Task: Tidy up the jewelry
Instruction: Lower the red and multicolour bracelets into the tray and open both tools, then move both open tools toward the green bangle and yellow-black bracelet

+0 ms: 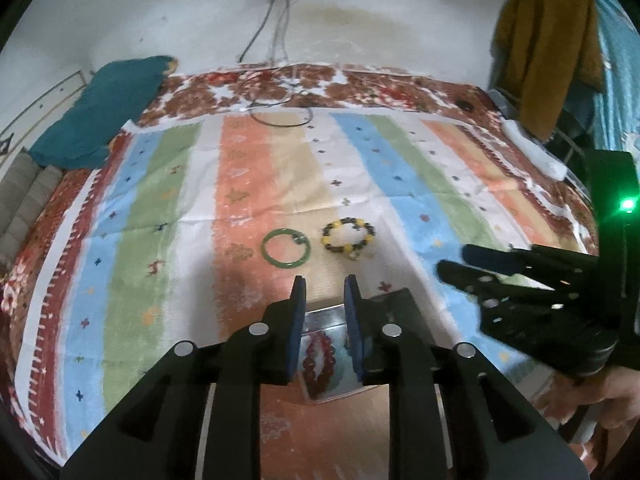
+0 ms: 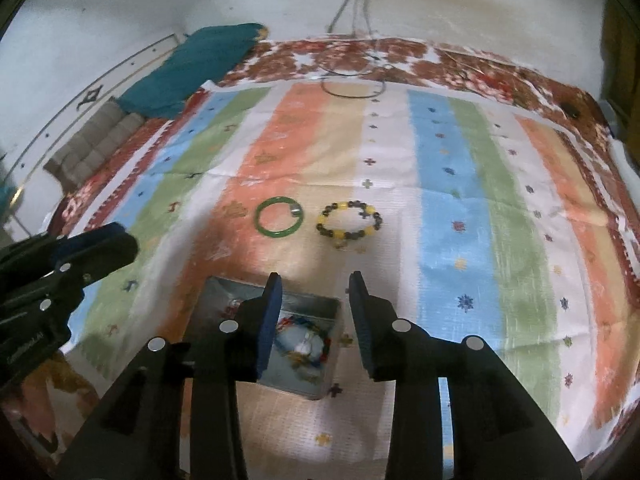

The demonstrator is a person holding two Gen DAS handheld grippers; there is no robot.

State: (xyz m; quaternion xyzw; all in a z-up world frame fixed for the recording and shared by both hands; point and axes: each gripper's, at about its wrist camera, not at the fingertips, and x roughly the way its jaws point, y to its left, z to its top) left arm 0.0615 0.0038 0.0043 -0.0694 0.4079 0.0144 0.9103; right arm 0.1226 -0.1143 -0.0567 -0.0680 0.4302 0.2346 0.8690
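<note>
Nearest the cameras, on the striped cloth [image 2: 452, 184] covering the bed, a small metal tin [image 2: 328, 312] is sitting open, already holding a red bead bracelet [image 1: 318, 356].

Item, left hand-held gripper [image 1: 323, 286]: hovering over the tin, jaws standing narrowly apart, gripping nothing.

Item, right hand-held gripper [image 2: 316, 284]: hanging over the tin's right edge, jaws parted somewhat wider, likewise carrying nothing.

Item, green bangle [image 2: 279, 216]: lying flat beyond the tin on the orange stripe. Appearing rigid, smooth and probably slippery; likely chipping if dropped. Best taken across the ring's band at one side, pads pinching inside and outside.

Item, yellow-and-dark bead bracelet [image 2: 349, 220]: lying just beside the bangle, to its right, not touching. Looking light and limp, probably sagging when lifted. Best pinched across two or three beads on its near arc, then lowered into the tin.

Farther back, a teal cloth [image 2: 192, 68] and cables [image 2: 352, 76] are resting near the wall.
</note>
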